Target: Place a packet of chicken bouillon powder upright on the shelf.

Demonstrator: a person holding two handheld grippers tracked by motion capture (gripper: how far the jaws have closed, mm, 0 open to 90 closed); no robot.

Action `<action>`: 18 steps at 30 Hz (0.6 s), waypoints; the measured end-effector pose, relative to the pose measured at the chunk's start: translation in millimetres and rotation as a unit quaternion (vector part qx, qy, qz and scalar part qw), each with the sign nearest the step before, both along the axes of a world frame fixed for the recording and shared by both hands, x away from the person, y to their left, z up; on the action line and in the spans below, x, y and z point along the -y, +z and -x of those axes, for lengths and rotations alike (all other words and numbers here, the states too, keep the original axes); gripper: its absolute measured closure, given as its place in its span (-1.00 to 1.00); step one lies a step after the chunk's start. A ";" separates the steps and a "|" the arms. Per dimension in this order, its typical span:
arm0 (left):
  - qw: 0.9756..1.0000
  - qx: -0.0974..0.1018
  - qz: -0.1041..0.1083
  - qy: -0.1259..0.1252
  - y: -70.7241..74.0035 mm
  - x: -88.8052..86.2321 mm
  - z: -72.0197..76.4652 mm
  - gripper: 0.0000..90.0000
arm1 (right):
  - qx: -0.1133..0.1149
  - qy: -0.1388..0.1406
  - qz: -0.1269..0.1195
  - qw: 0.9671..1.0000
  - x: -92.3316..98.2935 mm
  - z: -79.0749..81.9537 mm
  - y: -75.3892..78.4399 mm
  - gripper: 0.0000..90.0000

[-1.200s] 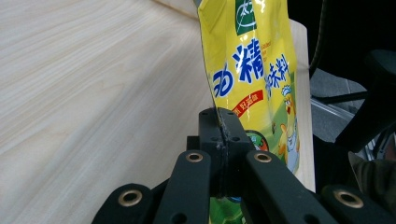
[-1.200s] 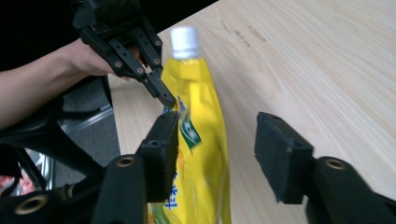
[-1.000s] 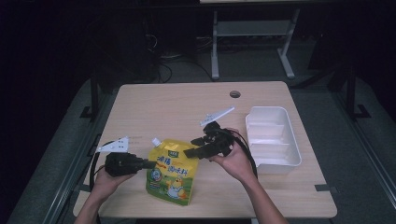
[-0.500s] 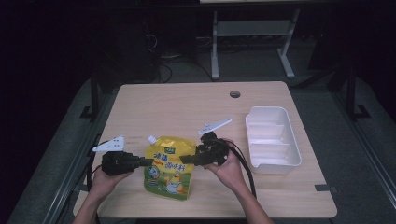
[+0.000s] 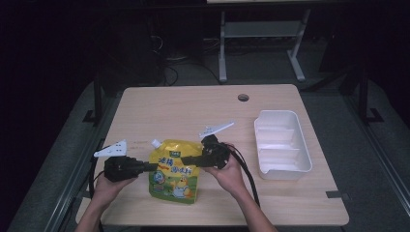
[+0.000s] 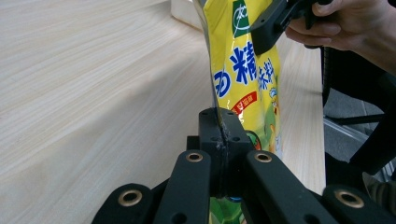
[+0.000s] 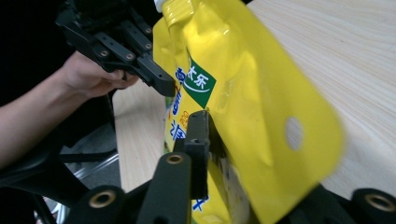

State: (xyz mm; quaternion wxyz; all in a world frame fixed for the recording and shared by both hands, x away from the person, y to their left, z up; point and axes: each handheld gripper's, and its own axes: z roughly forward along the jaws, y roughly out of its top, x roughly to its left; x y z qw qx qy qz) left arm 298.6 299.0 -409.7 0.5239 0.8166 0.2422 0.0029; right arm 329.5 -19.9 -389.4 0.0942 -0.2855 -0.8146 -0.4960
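Jaws both clamp yellow pouch; high view: white tray beside.

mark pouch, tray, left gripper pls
pouch (image 5: 175, 175), high view, printed front face.
tray (image 5: 303, 145), high view, right rim.
left gripper (image 6: 221, 135), left gripper view, jaw tips shut on the pouch's edge.

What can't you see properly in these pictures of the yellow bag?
- Right gripper view: the far jaw of the right gripper is hidden behind the yellow pouch.
- Left gripper view: the pouch's bottom is cut off behind the left gripper.
- High view: the pouch's small print is too small to read.
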 end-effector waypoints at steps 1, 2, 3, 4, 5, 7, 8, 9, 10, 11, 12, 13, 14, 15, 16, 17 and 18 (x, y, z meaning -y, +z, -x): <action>1.000 0.000 0.002 0.000 0.1 0.0 0.0 0.99 | -0.003 0.004 -0.003 1.000 0.4 -1.2 1.2 0.85; 1.000 0.000 0.003 0.000 0.2 0.0 0.1 0.99 | -0.002 0.006 -0.004 1.000 0.5 -2.2 2.8 0.89; 1.000 0.000 0.003 0.000 0.2 0.0 0.1 0.99 | -0.002 0.006 -0.004 1.000 0.5 -2.2 2.8 0.89; 1.000 0.003 0.003 -0.002 0.4 0.8 0.4 0.99 | 0.003 0.009 0.000 1.000 0.3 -3.7 6.4 0.93; 1.000 0.003 0.003 -0.002 0.4 0.8 0.4 0.99 | 0.004 0.010 0.003 1.000 -0.2 -4.3 8.4 0.94; 1.000 0.004 0.002 -0.006 0.4 1.9 1.0 0.99 | 0.013 0.016 0.013 1.000 -1.5 -5.2 12.1 0.96; 1.000 0.004 0.000 -0.006 0.4 2.1 1.2 0.99 | 0.015 0.019 0.017 1.000 -2.2 -5.3 14.1 0.97; 1.000 0.004 0.000 -0.006 0.4 2.2 1.3 0.99 | 0.015 0.022 0.019 0.999 -2.6 -5.2 16.0 0.97; 1.000 0.004 0.000 -0.006 0.4 2.2 1.3 0.99 | 0.015 0.022 0.019 0.999 -2.6 -5.2 16.0 0.97; 1.000 0.004 -0.001 -0.006 0.3 2.3 1.4 0.98 | 0.020 0.031 0.022 0.999 -3.3 -5.5 18.9 0.98; 1.000 0.004 -0.001 -0.007 0.3 2.5 1.4 0.98 | 0.023 0.034 0.023 0.999 -3.3 -5.8 19.8 0.98; 1.000 0.005 -0.001 -0.007 0.3 2.6 1.4 0.98 | 0.023 0.038 0.023 0.999 -3.3 -6.0 20.9 0.99; 1.000 0.004 -0.001 -0.006 0.5 2.6 1.5 0.97 | 0.022 0.043 0.023 0.999 -2.9 -6.2 22.1 0.99; 1.000 0.004 -0.001 -0.006 0.5 2.6 1.5 0.93 | 0.022 0.043 0.023 0.999 -2.9 -6.2 22.1 0.99; 1.000 0.008 -0.004 -0.003 1.8 1.4 1.8 0.90 | 0.029 0.051 0.023 0.998 -1.9 -6.2 24.6 0.99; 1.000 0.010 -0.002 0.000 2.7 0.2 2.2 0.89 | 0.032 0.054 0.022 0.998 -1.4 -5.5 26.5 0.99; 1.000 0.009 -0.002 0.001 3.5 -0.8 2.5 0.86 | 0.038 0.056 0.022 0.997 -0.9 -5.1 28.4 0.99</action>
